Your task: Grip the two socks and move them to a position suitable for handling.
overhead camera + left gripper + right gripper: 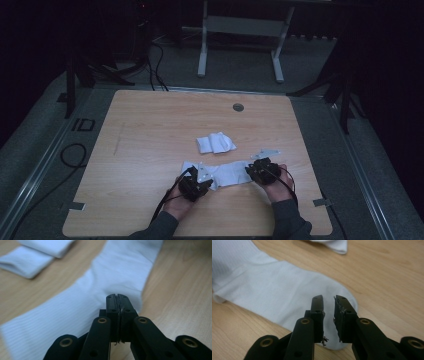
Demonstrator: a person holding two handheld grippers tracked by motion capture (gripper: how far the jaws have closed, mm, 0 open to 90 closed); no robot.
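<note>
The flat white knitted-cloth sock (82, 312) is soft and matt, with fine ribbing along its length and a smoother, plainer weave at the rounded toe (342, 293). The folded white cloth bundle (215, 143) has the same dull ribbed finish. The pale wood-grain laminate table top (387, 270) looks smooth with a faint sheen. The left gripper (117, 298) and right gripper (328, 305) are matt black plastic, slightly satin on the rounded links, with small brass-coloured metal eyelets; the right one's inner pad edges look frayed and rough
</note>
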